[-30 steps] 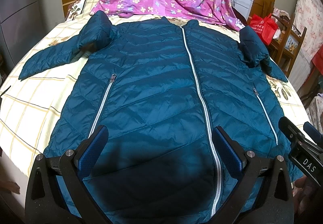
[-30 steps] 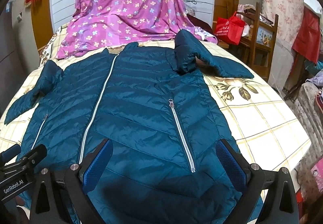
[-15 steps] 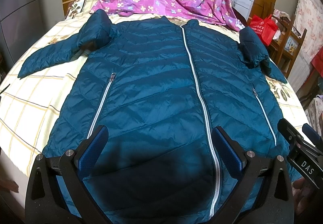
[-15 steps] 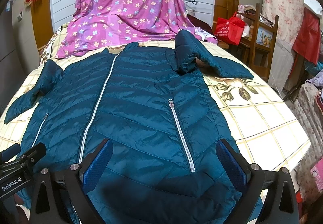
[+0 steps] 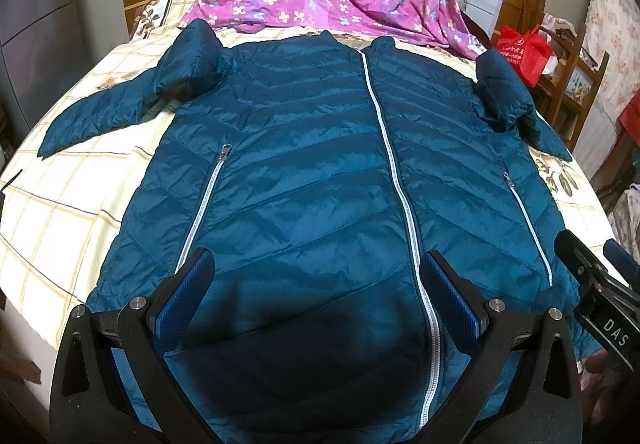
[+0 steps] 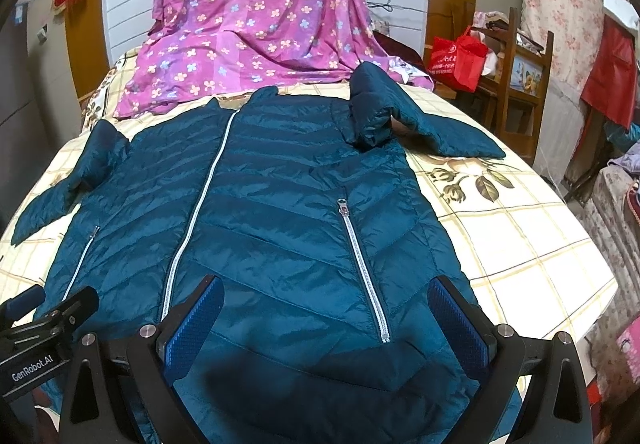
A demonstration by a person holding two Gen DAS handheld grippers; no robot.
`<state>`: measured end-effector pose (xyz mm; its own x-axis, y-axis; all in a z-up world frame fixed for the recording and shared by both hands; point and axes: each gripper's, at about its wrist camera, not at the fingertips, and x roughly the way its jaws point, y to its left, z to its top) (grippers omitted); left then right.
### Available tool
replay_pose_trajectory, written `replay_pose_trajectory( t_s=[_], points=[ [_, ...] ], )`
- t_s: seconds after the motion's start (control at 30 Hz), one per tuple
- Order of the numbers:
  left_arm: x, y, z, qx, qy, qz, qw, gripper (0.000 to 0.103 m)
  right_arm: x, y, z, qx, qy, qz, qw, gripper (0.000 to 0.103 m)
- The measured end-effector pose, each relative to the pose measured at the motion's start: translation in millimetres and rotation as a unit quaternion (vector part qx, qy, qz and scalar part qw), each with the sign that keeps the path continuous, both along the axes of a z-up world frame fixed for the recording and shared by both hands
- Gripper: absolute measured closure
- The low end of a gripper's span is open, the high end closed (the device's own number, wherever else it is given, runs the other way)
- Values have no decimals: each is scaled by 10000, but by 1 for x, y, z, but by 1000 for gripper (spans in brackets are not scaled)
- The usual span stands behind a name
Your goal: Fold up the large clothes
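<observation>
Jacket (image 5: 304,203) flat on bed (image 5: 60,211): puffy, light, slippery. Pinch hem corners. Left gripper (image 5: 320,304), right gripper (image 6: 326,324) both gape, empty.

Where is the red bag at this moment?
The red bag sits off the bed's far right corner in both views, on a wooden shelf, just right of the purple floral sheet and beyond the jacket's right sleeve.
</observation>
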<state>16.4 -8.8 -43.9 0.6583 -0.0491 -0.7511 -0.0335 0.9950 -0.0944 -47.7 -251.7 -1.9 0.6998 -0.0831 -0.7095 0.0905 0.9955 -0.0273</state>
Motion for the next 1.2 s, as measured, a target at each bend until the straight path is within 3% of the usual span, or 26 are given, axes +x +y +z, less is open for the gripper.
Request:
replay_pose_trajectory(
  t_s=[1.2],
  points=[
    [2, 8, -1, -87, 55, 95, 9999, 0, -14, 14, 12, -177, -432, 183, 9987, 2]
  ],
)
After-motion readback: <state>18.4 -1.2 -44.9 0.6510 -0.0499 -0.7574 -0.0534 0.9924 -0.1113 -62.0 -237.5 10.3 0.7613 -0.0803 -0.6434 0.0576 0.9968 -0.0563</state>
